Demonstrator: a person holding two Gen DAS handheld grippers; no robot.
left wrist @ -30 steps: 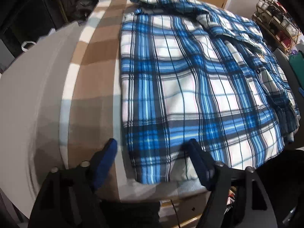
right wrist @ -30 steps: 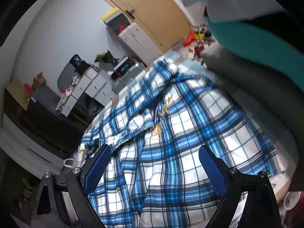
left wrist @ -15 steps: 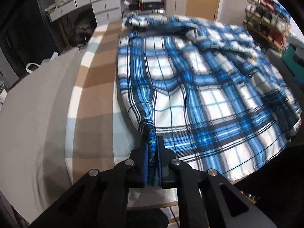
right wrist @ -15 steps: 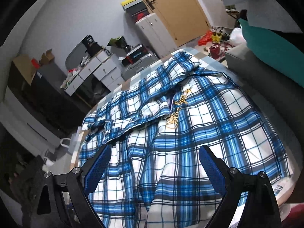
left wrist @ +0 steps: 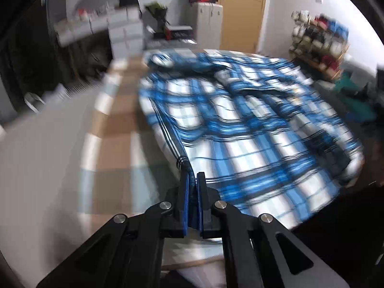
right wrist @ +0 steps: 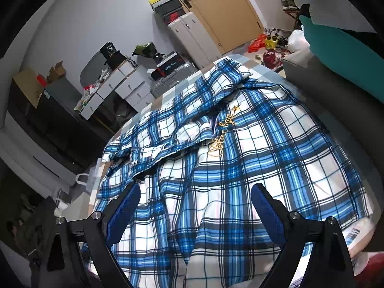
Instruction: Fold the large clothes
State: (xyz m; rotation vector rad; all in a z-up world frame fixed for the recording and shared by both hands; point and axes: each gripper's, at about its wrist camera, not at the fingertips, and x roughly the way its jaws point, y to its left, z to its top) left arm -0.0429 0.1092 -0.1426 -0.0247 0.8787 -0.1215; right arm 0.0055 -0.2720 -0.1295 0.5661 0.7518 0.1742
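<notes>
A large blue, white and black plaid shirt (left wrist: 240,124) lies spread over a table covered in a tan and white checked cloth (left wrist: 112,139). My left gripper (left wrist: 192,180) is shut on the shirt's near left hem corner, and the cloth rises in a taut ridge up to its pads. The left wrist view is motion-blurred. In the right wrist view the same plaid shirt (right wrist: 240,168) shows gold script lettering (right wrist: 222,135) near the collar. My right gripper (right wrist: 194,192) hovers open above the shirt's near hem, nothing between its blue pads.
White drawer units (right wrist: 120,84) and a silver suitcase (right wrist: 168,81) stand beyond the table's far side. A wooden door (right wrist: 216,7) is behind them. A shoe rack (left wrist: 319,40) stands at the right in the left wrist view. A grey and teal sofa (right wrist: 340,55) borders the table's right side.
My left gripper closed on the shirt's near hem corner and lifted it, pulling the fabric into a ridge. My right gripper shifted sideways early on, then held still, open.
</notes>
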